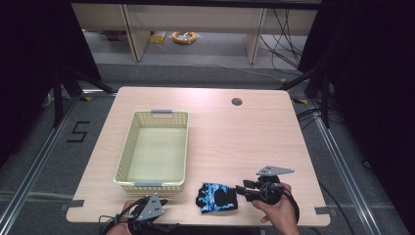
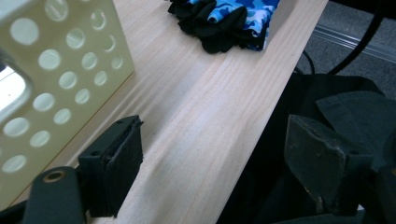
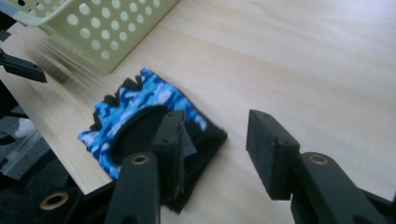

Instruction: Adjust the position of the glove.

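Observation:
A blue camouflage glove (image 1: 218, 197) with black trim lies flat on the wooden table (image 1: 235, 137) near its front edge. Just to the glove's right, my right gripper (image 1: 243, 191) is open, its jaws pointing left toward the glove. In the right gripper view the glove (image 3: 126, 116) lies under and beyond the left jaw, and the right gripper (image 3: 219, 135) has only bare wood between its pads. My left gripper (image 1: 161, 201) rests at the front edge, left of the glove. It is open (image 2: 210, 140) with nothing in it, and the glove (image 2: 233, 21) lies ahead.
A pale yellow perforated basket (image 1: 126, 147) stands empty on the table's left half, close to the left gripper; its wall (image 2: 70, 60) is beside the left jaw. A round cable hole (image 1: 237, 102) sits at the back right. The table edge drops off in front.

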A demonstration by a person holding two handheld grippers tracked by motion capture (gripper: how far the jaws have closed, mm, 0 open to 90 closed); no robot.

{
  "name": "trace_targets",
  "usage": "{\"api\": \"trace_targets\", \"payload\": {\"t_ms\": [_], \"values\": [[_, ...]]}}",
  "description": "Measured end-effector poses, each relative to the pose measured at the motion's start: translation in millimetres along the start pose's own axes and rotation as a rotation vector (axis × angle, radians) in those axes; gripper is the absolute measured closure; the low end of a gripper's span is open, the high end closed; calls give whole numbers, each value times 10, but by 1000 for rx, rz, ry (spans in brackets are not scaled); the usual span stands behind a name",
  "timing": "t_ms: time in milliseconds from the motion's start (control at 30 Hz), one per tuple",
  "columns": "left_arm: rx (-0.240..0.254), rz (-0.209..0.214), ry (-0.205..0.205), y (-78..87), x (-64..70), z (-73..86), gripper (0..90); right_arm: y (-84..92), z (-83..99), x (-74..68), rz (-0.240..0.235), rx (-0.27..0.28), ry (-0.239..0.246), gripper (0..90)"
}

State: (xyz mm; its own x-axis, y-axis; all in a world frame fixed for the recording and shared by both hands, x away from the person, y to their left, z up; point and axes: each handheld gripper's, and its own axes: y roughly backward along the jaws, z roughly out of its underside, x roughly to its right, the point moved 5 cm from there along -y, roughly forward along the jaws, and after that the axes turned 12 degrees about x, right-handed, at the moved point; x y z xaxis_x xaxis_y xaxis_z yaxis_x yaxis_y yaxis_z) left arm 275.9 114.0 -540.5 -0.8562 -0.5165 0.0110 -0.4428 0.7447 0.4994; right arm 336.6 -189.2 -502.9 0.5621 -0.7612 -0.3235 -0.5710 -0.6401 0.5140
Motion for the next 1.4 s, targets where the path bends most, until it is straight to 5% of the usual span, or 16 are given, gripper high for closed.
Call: {"api": "trace_targets", "payload": {"t_ms": [33, 100, 133, 433, 500, 567, 667, 733, 767, 800, 933, 1033, 1067, 1233, 1300, 1400], "values": [[-1, -2, -1, -1, 7, -2, 190, 29, 45, 46, -9, 6, 29, 584], [9, 4, 5, -25, 42, -10, 198, 63, 102, 40, -10, 17, -19, 588], [12, 14, -2, -50, 70, -25, 202, 77, 156, 12, -8, 27, -82, 588], [48, 42, -34, -235, 197, -178, 243, 87, 221, 60, 12, 47, -80, 585], [52, 48, -46, -311, 231, -219, 245, 80, 234, 17, -12, 40, -135, 584], [33, 66, -61, -377, 244, -266, 257, 62, 238, 27, -1, 42, -126, 582], [68, 61, -60, -483, 257, -353, 257, 43, 236, 46, -16, 54, -92, 579], [62, 51, -65, -539, 232, -421, 256, 41, 236, 47, -15, 55, -93, 579], [62, 51, -70, -570, 215, -439, 257, 46, 242, 19, -14, 49, -133, 579], [43, 43, -79, -590, 195, -449, 263, 46, 236, 58, -9, 55, -88, 580], [9, 47, -106, -662, 141, -486, 336, 46, 240, 42, -25, 61, -127, 583], [6, 52, -98, -682, 149, -498, 349, 52, 245, 45, -19, 42, -116, 582], [11, 53, -98, -686, 136, -516, 374, 41, 243, 76, -10, 48, -65, 579], [-10, 33, -118, -667, 59, -522, 447, 30, 247, 22, -36, 44, -113, 579], [-16, 35, -127, -686, 60, -505, 458, 24, 243, 56, -31, 48, -75, 579], [-47, 27, -142, -719, 53, -471, 479, 10, 246, 41, -41, 49, -81, 581]]}}
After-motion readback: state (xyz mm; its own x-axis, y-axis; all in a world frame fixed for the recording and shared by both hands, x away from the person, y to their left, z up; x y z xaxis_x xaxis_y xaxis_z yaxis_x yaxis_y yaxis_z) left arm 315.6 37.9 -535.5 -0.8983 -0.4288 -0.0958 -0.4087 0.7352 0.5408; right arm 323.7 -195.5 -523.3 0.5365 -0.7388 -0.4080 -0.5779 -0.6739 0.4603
